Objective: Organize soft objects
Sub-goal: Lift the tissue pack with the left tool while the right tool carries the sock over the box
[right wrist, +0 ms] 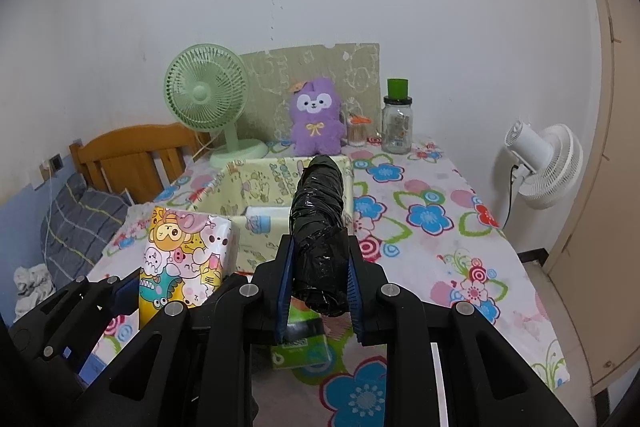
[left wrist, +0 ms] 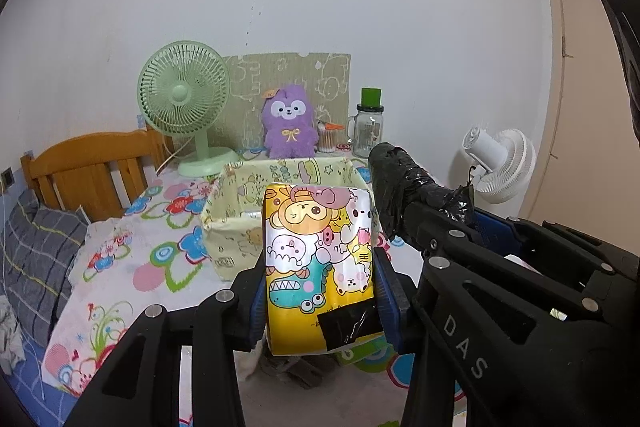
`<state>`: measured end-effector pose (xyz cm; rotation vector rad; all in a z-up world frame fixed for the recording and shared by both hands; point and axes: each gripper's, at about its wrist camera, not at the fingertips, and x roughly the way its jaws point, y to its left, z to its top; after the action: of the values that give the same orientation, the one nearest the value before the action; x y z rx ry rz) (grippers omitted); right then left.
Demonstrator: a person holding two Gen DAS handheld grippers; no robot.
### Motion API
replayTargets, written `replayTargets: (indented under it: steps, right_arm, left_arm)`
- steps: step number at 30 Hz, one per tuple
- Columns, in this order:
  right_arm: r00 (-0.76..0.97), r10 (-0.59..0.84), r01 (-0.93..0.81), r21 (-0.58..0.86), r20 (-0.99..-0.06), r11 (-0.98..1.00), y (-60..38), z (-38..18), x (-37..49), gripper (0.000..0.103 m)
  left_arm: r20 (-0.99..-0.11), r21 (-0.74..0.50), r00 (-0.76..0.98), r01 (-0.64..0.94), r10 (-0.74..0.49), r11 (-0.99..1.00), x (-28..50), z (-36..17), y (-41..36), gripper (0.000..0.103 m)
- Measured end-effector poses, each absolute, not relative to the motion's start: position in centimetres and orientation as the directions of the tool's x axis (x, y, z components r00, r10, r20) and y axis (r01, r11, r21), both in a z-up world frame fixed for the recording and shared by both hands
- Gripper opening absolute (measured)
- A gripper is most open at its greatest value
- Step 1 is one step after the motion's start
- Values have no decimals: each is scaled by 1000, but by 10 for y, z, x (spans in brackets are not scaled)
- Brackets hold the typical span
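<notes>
My left gripper [left wrist: 320, 295] is shut on a cartoon-print tissue pack [left wrist: 318, 255] and holds it upright above the table, just in front of the yellow fabric basket [left wrist: 228, 227]. The pack also shows in the right wrist view [right wrist: 184, 255]. My right gripper [right wrist: 320, 291] is shut on a black plastic-wrapped roll [right wrist: 320, 227], held up in front of the same basket [right wrist: 248, 183]. The roll also shows in the left wrist view [left wrist: 396, 183]. A white pack [right wrist: 264, 217] lies inside the basket. A green tissue pack [right wrist: 300, 343] lies on the table under the right gripper.
A purple plush toy [right wrist: 316, 119], a green desk fan [right wrist: 208, 95], a glass jar with a green lid [right wrist: 396, 123] and a small cotton swab container [right wrist: 358, 131] stand at the table's back. A white fan [right wrist: 548, 163] stands right of the table. A wooden headboard [right wrist: 132, 155] and grey pillow [right wrist: 80, 223] are left.
</notes>
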<state>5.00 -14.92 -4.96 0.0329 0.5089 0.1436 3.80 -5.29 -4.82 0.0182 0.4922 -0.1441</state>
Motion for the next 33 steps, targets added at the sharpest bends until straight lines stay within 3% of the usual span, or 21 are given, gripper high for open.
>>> replayTargets:
  steps: [17, 33]
  right_arm:
    - [882, 175, -155, 80, -437, 985, -126, -15, 67, 27]
    - [873, 206, -184, 92, -443, 979, -116, -10, 103, 27]
  left_arm:
    - [-438, -1, 887, 163, -147, 987, 56, -16, -33, 47]
    - [-471, -26, 864, 188, -177, 982, 93, -14, -20, 47]
